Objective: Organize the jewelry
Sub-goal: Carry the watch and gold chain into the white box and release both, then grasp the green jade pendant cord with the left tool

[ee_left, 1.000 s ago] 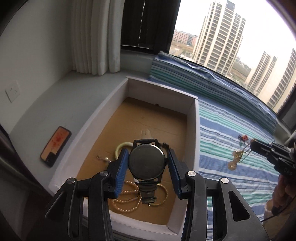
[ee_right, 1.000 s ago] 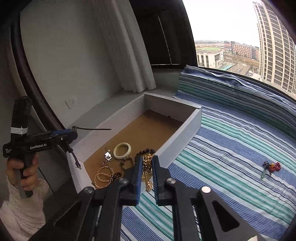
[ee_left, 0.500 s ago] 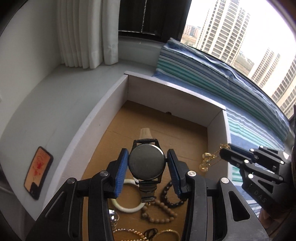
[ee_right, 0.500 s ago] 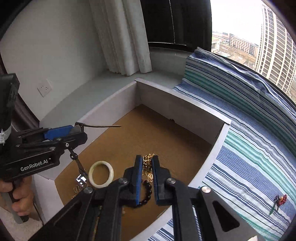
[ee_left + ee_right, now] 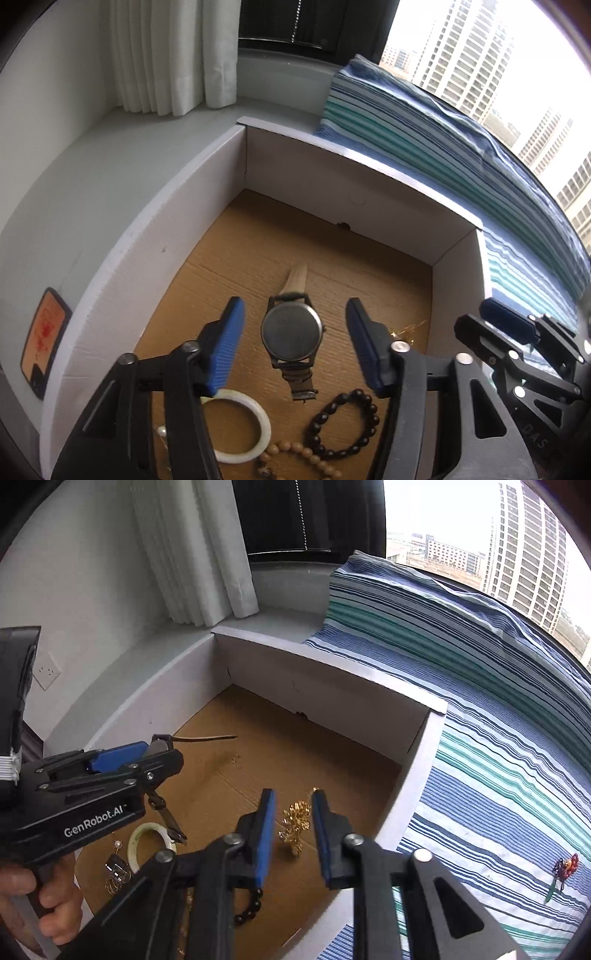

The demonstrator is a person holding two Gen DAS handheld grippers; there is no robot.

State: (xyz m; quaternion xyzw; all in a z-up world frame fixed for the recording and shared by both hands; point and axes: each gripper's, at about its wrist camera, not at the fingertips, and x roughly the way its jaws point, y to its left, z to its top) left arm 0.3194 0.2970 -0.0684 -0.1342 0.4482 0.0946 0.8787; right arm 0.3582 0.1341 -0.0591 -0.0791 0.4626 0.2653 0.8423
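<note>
A white box point(image 5: 159, 236) with a brown cardboard floor holds the jewelry. In the left wrist view my left gripper point(image 5: 293, 345) is open, and a dark round watch point(image 5: 292, 334) with a tan strap lies between its fingers, free of them. A white bangle point(image 5: 240, 428), a black bead bracelet point(image 5: 345, 422) and a tan bead bracelet point(image 5: 301, 456) lie nearer. In the right wrist view my right gripper point(image 5: 293, 836) is open over the box, with a gold chain point(image 5: 295, 825) on the floor between its fingers. A red and green trinket point(image 5: 563, 871) lies on the striped cloth.
The box point(image 5: 325, 672) stands on a pale sill beside a blue and green striped cloth point(image 5: 498, 738). A phone point(image 5: 42, 349) lies on the sill left of the box. White curtains point(image 5: 166, 55) hang at the back. Earrings point(image 5: 116, 871) lie by the bangle.
Both grippers have opened. The watch has left the left gripper and the gold chain has left the right gripper; both now lie in the box. Both grippers moved further over the box.
</note>
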